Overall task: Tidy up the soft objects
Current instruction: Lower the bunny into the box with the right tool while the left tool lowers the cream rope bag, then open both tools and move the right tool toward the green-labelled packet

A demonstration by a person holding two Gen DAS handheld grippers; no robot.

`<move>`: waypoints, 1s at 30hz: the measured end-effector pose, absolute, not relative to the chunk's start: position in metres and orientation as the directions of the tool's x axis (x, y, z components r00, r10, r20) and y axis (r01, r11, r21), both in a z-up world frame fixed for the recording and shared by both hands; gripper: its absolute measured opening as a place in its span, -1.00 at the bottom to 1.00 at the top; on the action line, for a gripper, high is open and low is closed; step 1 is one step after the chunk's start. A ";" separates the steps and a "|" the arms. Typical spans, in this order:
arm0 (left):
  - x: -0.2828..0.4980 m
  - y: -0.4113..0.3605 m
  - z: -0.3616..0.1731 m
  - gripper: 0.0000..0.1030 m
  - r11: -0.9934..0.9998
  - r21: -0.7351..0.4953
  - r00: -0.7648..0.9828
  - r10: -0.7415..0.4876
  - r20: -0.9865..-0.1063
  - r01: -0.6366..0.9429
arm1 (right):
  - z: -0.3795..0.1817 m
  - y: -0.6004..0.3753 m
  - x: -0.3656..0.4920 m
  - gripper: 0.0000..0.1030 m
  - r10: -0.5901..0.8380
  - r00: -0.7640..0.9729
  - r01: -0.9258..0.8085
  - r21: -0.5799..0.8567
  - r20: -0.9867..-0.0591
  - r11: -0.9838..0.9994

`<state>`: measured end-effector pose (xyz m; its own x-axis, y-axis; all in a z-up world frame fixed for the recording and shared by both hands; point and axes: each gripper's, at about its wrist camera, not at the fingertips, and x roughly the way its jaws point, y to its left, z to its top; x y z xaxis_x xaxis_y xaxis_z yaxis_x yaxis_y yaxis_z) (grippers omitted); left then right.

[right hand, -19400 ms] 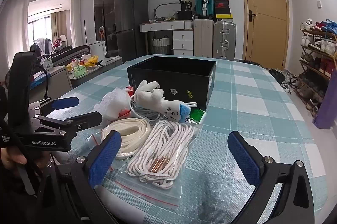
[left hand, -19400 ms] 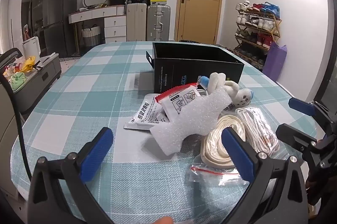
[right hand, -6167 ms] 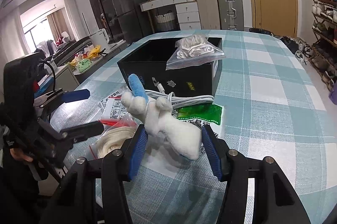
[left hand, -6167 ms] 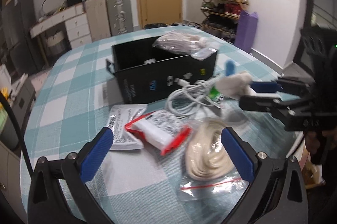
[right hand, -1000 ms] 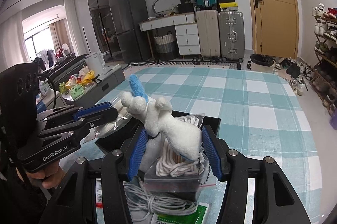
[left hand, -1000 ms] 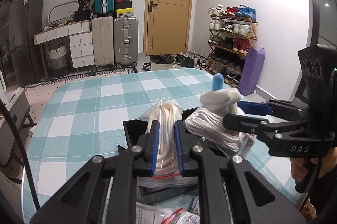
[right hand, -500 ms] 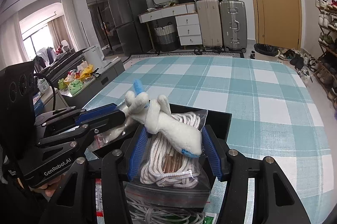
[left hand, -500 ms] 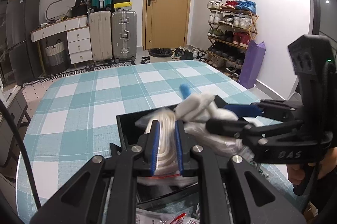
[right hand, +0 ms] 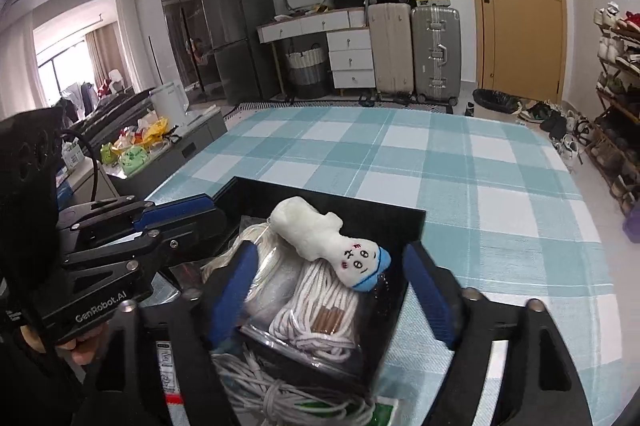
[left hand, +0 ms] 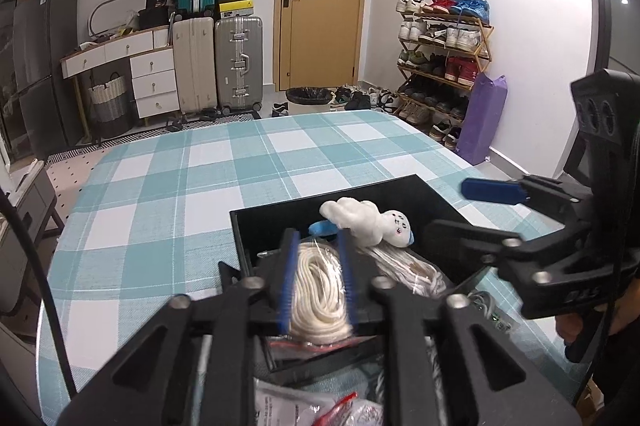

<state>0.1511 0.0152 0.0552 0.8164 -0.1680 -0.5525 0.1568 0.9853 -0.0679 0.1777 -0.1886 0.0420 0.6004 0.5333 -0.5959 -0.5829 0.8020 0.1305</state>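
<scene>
A black box (left hand: 436,200) (right hand: 360,204) stands on the checked table. In it lie a bagged white rope (right hand: 316,310) and a white plush toy (right hand: 324,242) (left hand: 372,222) on top. My left gripper (left hand: 316,278) is shut on a bagged cream cord coil (left hand: 316,290) and holds it over the box's near-left part. My right gripper (right hand: 328,290) is open and empty just above the plush; it also shows in the left wrist view (left hand: 472,210). The left gripper shows in the right wrist view (right hand: 176,214).
Outside the box at its near side lie a grey cable bundle (right hand: 280,394), a green packet (right hand: 380,414) and white packets with red trim (left hand: 320,406). The checked tablecloth (left hand: 240,162) stretches beyond the box. Suitcases, drawers and a shoe rack stand behind.
My right gripper opened and let the plush drop onto the rope in the box. My left gripper lowered the cream cord coil toward the box.
</scene>
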 end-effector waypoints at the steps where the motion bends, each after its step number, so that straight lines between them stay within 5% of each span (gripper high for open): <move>1: 0.147 0.016 0.057 -0.06 0.986 -0.068 0.820 -0.165 -0.549 0.153 | 0.044 -0.193 0.175 0.72 0.533 0.605 -0.578 0.133 -0.592 0.805; 5: 0.130 0.015 0.065 0.03 0.987 -0.054 0.827 -0.157 -0.540 0.152 | 0.048 -0.208 0.163 0.93 0.523 0.611 -0.556 0.149 -0.594 0.818; 7: 0.126 0.013 0.064 0.56 0.990 -0.041 0.818 -0.134 -0.560 0.135 | 0.048 -0.214 0.154 0.99 0.515 0.619 -0.546 0.147 -0.593 0.825; 10: 0.110 0.017 0.066 0.93 0.991 -0.061 0.847 -0.132 -0.515 0.117 | 0.046 -0.220 0.141 0.99 0.502 0.627 -0.533 0.141 -0.596 0.834; 30: 0.074 0.036 0.029 1.00 0.997 -0.083 0.802 -0.046 -0.595 -0.005 | 0.027 -0.235 0.120 0.99 0.476 0.546 -0.538 0.146 -0.689 0.830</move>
<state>0.0736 0.0362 0.0285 0.8021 -0.0458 -0.5954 -0.0050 0.9965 -0.0833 0.1197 -0.2348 0.0265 0.5463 0.4756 -0.6895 -0.5380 0.8302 0.1464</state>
